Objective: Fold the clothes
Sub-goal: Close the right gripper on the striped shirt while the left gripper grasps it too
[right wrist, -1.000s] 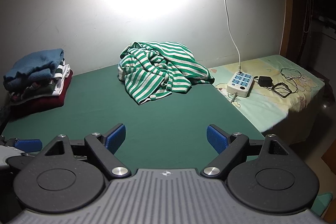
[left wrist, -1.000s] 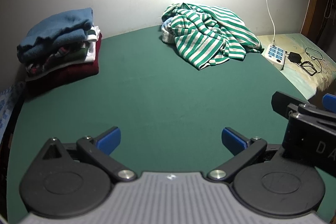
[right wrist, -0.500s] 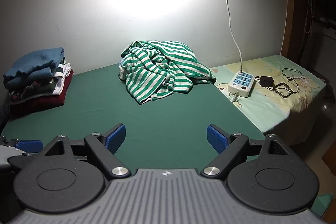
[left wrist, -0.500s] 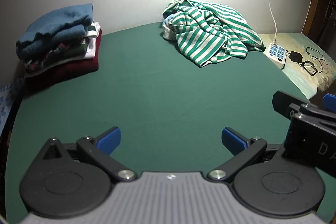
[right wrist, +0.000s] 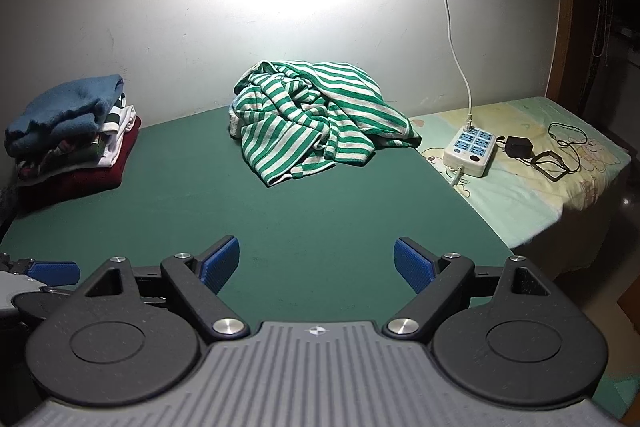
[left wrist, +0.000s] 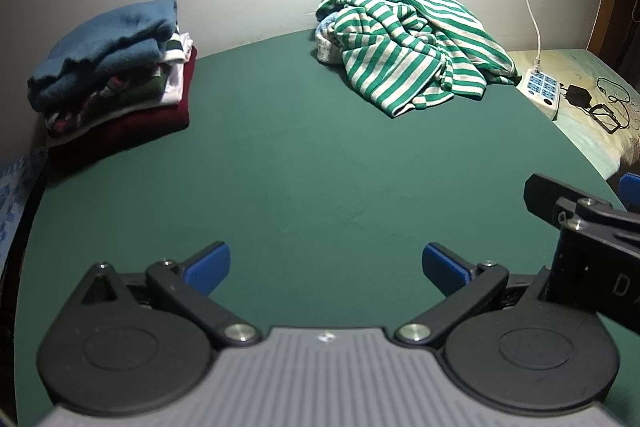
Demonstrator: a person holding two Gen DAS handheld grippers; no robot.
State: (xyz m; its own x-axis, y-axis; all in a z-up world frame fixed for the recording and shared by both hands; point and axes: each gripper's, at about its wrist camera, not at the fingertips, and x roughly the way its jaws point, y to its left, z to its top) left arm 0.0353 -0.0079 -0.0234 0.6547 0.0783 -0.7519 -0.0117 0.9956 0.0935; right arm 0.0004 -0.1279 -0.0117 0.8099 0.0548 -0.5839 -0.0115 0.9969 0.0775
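At about ten o'clock from both grippers, against the wall, sits one stack of folded clothes (left wrist: 116,75); at least four layers show, blue on top and dark red at the bottom, though the exact count is hard to tell. The green-covered table (left wrist: 304,163) lies bare between that stack and the tools. The left gripper (left wrist: 326,265) has its jaws spread wide with nothing between them, and the right gripper (right wrist: 316,263) is likewise wide apart and empty. One crumpled green-and-white striped garment (right wrist: 312,119) lies in a heap near the wall, at roughly one o'clock from the left gripper and close to twelve o'clock from the right one, well apart from both. Its heap runs broadly left to right, with a loose flap trailing toward the tools. The right gripper seems the better lined up with it; a little pale cloth peeks out at the heap's left edge, possibly a second item. At two o'clock lie one white power strip (right wrist: 472,147) and one black charger (right wrist: 518,147).
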